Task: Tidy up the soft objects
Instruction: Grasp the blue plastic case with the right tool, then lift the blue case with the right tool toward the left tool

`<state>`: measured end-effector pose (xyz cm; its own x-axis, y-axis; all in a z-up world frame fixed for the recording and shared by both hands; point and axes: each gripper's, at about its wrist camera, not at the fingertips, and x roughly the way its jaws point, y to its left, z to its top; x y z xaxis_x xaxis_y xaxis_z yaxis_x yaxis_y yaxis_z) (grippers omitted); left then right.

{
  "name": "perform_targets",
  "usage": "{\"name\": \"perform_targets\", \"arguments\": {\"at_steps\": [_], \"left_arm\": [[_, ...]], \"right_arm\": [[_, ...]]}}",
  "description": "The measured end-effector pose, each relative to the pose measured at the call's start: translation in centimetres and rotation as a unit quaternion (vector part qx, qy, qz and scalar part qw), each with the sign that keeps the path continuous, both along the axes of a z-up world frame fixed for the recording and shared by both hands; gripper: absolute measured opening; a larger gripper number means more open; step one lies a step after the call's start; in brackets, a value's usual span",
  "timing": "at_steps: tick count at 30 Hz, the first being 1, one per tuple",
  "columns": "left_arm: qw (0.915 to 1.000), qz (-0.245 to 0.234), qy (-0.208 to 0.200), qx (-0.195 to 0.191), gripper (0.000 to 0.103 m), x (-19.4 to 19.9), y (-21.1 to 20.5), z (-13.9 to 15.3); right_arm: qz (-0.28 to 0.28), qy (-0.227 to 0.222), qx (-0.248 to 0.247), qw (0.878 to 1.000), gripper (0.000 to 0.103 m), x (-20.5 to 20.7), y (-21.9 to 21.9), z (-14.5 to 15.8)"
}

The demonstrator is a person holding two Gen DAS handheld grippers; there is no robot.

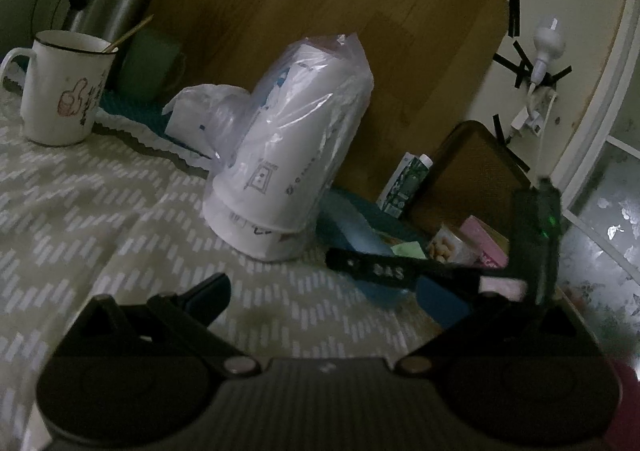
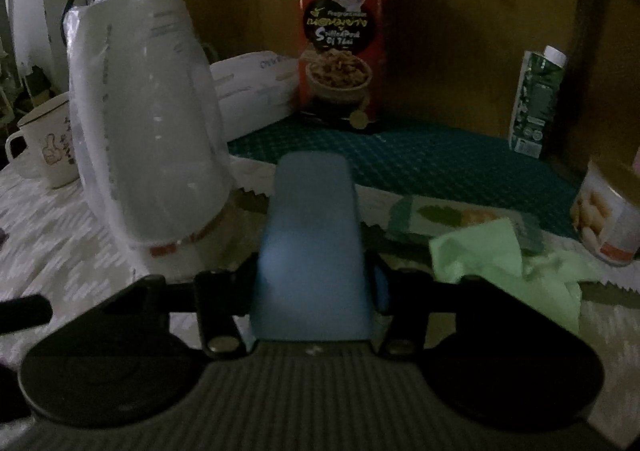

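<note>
A pale blue soft pad point(image 2: 310, 251) is held clamped in the right gripper point(image 2: 312, 291) at centre frame, the left gripper point(image 1: 320, 291) is spread empty, while a crumpled green cloth point(image 2: 508, 263) at lower right remains unsorted on the tabletop point(image 2: 60, 251).

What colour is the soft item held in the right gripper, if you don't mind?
Light blue item, gripped by the right gripper; clearest in the right wrist view.

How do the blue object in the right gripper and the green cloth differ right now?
The blue object is clamped between the right gripper fingers; the green cloth lies loose on the table. The blue object looks smooth and holds its shape; the green cloth is crumpled. Both are plain pastel colours.
</note>
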<state>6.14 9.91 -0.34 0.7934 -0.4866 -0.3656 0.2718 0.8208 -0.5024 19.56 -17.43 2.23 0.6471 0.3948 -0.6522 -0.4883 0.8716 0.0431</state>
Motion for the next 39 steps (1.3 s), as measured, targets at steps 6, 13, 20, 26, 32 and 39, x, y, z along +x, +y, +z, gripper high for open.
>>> {"name": "perform_targets", "arguments": {"at_steps": [6,13,20,26,32,39], "left_arm": [[0.9999,0.002,0.015,0.007,0.102,0.4,-0.2,-0.2],[0.9991,0.001,0.035,0.024,0.102,1.1,-0.7,-0.5],[0.9978,0.003,0.045,0.048,0.102,1.4,-1.3,-0.6],[0.9961,0.007,0.045,0.075,0.102,1.4,-2.0,-0.5],[0.993,0.012,0.045,0.109,0.102,1.2,-3.0,-0.5],[0.9912,0.014,0.045,0.123,0.102,1.4,-3.4,-0.4]], "right_arm": [[0.025,-0.02,-0.001,0.999,0.056,-2.2,-1.7,0.0],[0.087,-0.066,-0.035,0.993,0.056,-6.9,-3.6,0.3],[0.141,-0.095,-0.052,0.984,0.056,-10.9,-5.7,0.6],[0.183,-0.082,-0.028,0.979,0.056,-12.8,-7.9,0.9],[0.17,-0.096,-0.028,0.98,0.064,-14.0,-10.2,0.8],[0.151,-0.1,-0.024,0.983,0.067,-13.9,-11.9,0.6]]}}
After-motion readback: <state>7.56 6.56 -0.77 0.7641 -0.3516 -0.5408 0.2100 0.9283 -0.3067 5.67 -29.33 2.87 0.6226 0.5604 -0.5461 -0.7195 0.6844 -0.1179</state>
